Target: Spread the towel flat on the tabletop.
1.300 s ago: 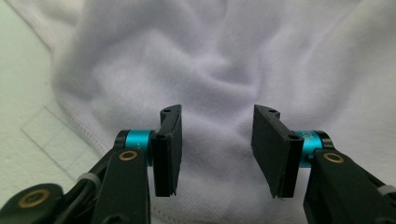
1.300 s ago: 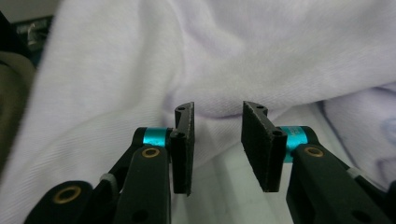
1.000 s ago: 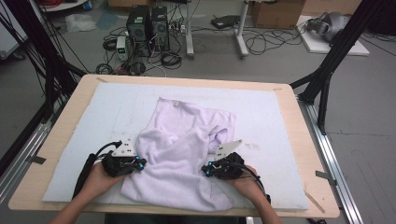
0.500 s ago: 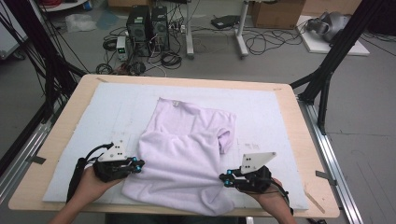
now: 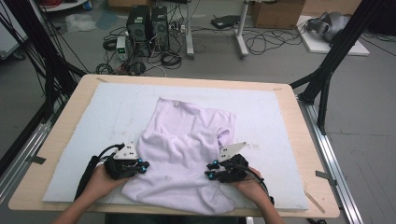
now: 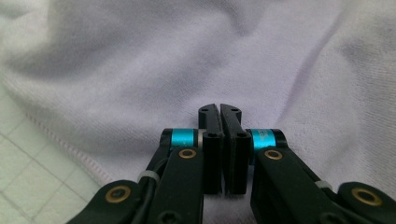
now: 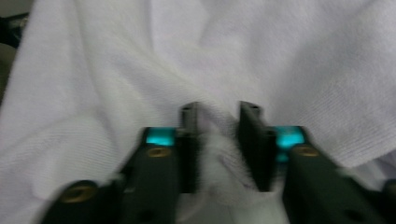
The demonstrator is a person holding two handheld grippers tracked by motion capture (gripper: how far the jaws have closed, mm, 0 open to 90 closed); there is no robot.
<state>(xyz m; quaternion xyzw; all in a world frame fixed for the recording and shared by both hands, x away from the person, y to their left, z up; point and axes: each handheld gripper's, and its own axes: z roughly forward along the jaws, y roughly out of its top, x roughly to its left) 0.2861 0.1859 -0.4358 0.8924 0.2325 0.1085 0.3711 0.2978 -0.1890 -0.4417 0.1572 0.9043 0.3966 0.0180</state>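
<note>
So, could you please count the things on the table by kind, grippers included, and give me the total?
Pale lilac garment: 1
White mat under it: 1
Hand-held grippers: 2, the left gripper and the right gripper
Total: 4

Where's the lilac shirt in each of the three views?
High view: lilac shirt lies crumpled at the middle of the white mat.
Left gripper view: it lies under and beyond the shut jaws.
Right gripper view: a fold bunches between the parted jaws.
Shared landmark: the shirt's fabric.
</note>
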